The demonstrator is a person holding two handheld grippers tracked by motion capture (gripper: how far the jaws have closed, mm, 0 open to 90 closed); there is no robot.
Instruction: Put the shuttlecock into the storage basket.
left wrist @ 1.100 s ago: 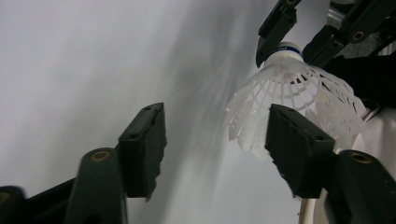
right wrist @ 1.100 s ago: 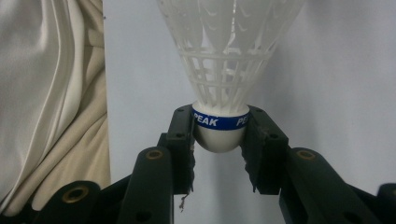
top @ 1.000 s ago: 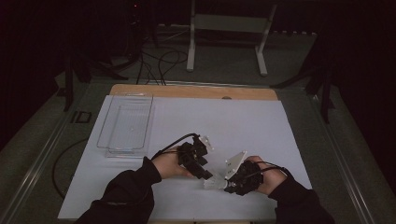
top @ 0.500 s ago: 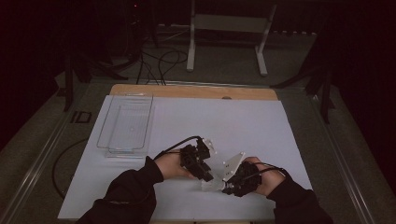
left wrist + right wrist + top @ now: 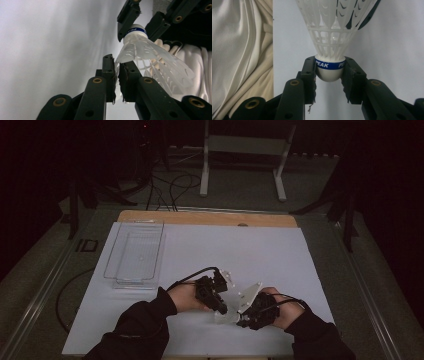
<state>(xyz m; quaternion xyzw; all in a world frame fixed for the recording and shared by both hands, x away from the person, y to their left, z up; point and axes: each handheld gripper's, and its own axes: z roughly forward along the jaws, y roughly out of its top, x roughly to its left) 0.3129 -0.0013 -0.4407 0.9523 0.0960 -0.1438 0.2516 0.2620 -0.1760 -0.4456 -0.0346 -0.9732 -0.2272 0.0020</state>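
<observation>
Handover in progress: right gripper (image 5: 329,75) clamps the shuttlecock (image 5: 332,27) by its cork, left gripper (image 5: 117,75) has just been closing, now pinching its skirt, so the right should release next.

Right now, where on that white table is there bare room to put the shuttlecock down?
Bare sheet lies right of the clear tray, up to the wooden strip, and left of the left gripper. It is crowded where both grippers meet at the shuttlecock.
</observation>
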